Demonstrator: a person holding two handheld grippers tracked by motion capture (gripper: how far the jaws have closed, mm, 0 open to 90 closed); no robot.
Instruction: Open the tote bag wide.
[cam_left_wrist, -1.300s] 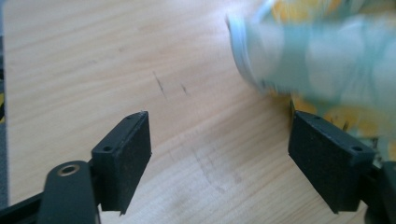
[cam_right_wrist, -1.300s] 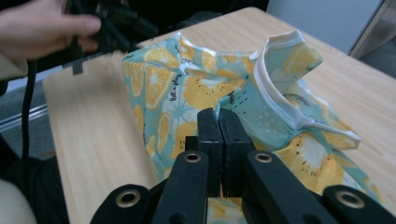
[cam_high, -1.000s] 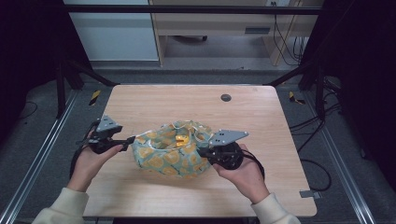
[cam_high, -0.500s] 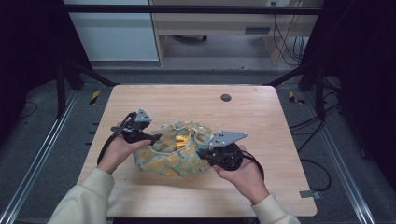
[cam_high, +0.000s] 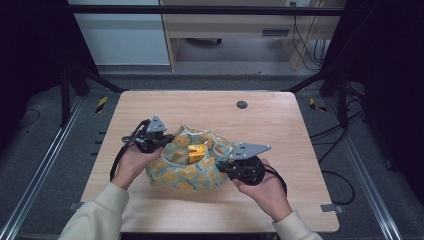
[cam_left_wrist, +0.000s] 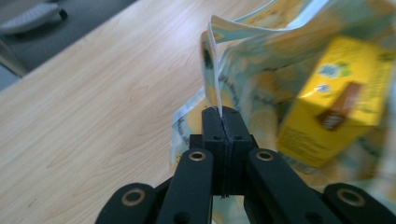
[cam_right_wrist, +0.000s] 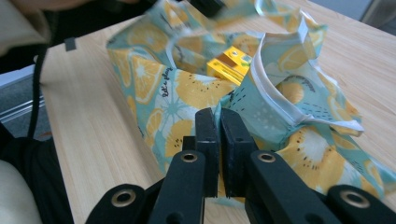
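A teal fabric bag (cam_high: 192, 170) printed with orange slices sits open mid-table, a yellow box (cam_high: 196, 152) inside it. My left gripper (cam_high: 165, 141) is at the bag's left rim. Its jaws have just been closing and now pinch the white-edged rim (cam_left_wrist: 215, 70); the left gripper view puts the yellow box (cam_left_wrist: 336, 102) just beyond. My right gripper (cam_high: 222, 167) holds the bag's right side. In the right gripper view the jaws (cam_right_wrist: 219, 116) are shut on the fabric (cam_right_wrist: 187, 93), with the box (cam_right_wrist: 229, 63) behind.
The wooden table (cam_high: 280, 125) has a small black round insert (cam_high: 242, 104) near its far edge. Bare wood lies all around the bag. Black frame posts and cables stand beyond the table's sides, over a grey floor.
The left hand moved right from the table's left side to the bag, and its jaws closed on the rim. The right hand stayed put, gripping the bag.
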